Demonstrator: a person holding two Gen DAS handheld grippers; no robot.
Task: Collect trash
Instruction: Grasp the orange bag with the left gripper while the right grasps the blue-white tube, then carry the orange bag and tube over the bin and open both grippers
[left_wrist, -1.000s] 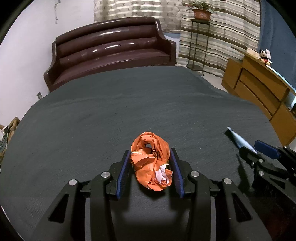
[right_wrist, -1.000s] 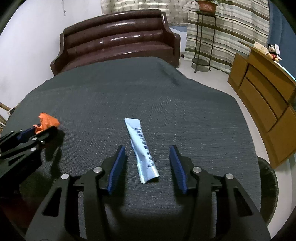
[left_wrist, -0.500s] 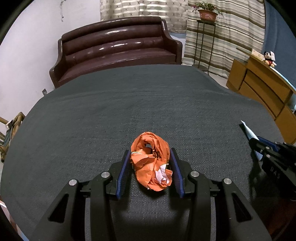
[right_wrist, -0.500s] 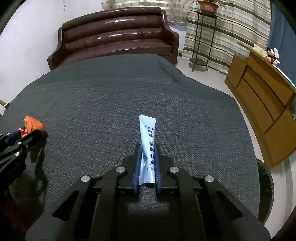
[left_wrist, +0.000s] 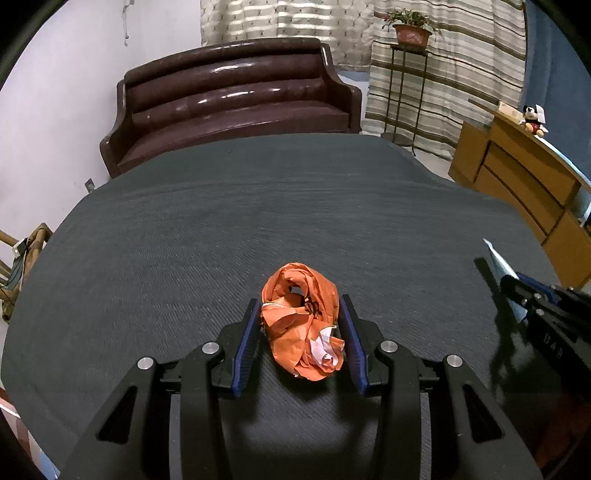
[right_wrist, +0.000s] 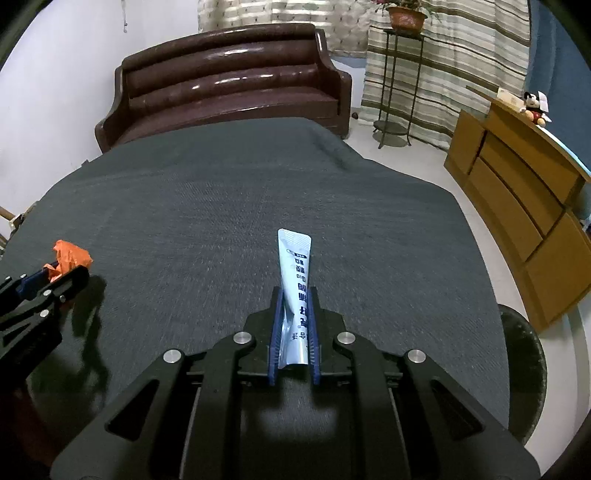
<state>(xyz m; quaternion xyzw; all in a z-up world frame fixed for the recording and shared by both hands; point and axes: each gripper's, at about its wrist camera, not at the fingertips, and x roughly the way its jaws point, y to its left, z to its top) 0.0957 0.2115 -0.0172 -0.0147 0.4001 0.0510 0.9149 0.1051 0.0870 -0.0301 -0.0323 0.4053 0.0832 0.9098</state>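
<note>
The right gripper (right_wrist: 294, 328) is clamped tight on a pale blue sachet (right_wrist: 295, 280), which stands up between the blue pads above the dark grey cloth (right_wrist: 221, 206). Dark printed characters run along the sachet, too small and turned to read. Over on the left, the left gripper (left_wrist: 301, 341) squeezes a crumpled orange wrapper (left_wrist: 303, 325) from both sides, a scrap of white showing at its near end, just above the cloth.

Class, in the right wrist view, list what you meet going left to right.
Left claw with orange wrapper → white sachet in the right claw → wooden cabinet.
</note>
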